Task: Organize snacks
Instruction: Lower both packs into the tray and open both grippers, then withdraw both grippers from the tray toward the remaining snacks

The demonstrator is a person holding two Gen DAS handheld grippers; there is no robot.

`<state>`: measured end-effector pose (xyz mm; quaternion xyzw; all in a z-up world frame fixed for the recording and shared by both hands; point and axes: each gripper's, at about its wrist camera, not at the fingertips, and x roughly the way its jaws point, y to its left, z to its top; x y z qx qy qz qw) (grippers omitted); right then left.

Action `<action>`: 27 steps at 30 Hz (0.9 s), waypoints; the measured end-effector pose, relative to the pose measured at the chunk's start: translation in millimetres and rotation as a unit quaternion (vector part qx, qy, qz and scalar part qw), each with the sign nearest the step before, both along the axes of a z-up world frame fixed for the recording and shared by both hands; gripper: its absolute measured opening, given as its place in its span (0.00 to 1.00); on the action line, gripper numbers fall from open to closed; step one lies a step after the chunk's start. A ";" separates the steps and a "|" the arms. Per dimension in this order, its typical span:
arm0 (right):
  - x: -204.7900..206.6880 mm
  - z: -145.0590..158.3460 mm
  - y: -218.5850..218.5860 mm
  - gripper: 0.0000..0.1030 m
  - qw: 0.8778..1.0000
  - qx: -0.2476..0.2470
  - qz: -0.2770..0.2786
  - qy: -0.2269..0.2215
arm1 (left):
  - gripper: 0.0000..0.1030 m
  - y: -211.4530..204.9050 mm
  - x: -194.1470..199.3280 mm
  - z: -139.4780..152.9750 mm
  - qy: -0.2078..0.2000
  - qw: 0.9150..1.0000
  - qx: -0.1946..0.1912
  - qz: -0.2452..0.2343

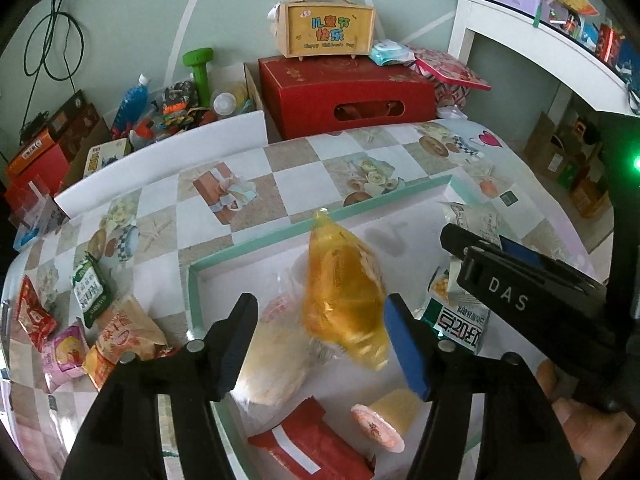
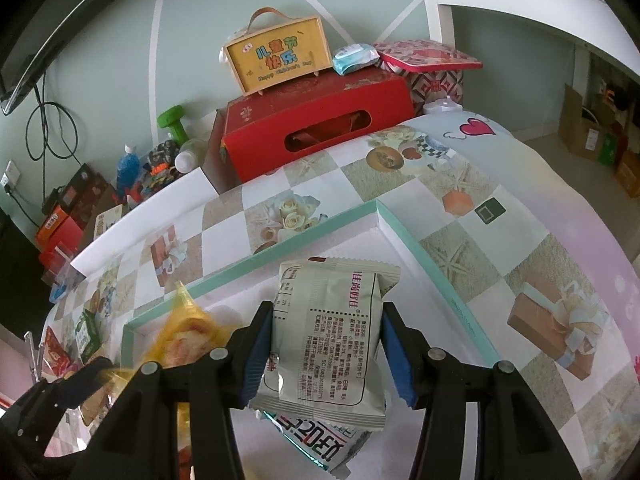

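Observation:
A shallow white box with a teal rim [image 1: 256, 242] lies on the table and holds several snacks. My left gripper [image 1: 320, 340] is open over it. A yellow-wrapped snack [image 1: 344, 300] sits blurred between its fingers, touching neither pad clearly. Under it lie a pale bun packet [image 1: 272, 364], a red packet [image 1: 308, 444] and a jelly cup [image 1: 384, 416]. My right gripper [image 2: 324, 352] holds a white snack packet [image 2: 328, 336] between its blue pads, above a green-and-white packet [image 2: 324, 440] in the box [image 2: 416, 240]. The right gripper shows in the left wrist view [image 1: 516, 292].
Several loose snack packets [image 1: 88, 320] lie on the table left of the box. A red carton [image 1: 344, 96] with a yellow gift case [image 1: 324, 32] stands at the table's far edge. Bottles, a green dumbbell and boxes crowd the floor beyond. A white shelf [image 1: 520, 28] stands right.

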<state>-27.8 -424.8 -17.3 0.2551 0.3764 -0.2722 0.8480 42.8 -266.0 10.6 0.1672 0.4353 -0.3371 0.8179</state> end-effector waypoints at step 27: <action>14.8 10.6 25.9 1.00 0.998 -0.037 0.039 0.026 | 0.93 66.7 45.4 -6.5 0.037 0.991 -0.003 0.129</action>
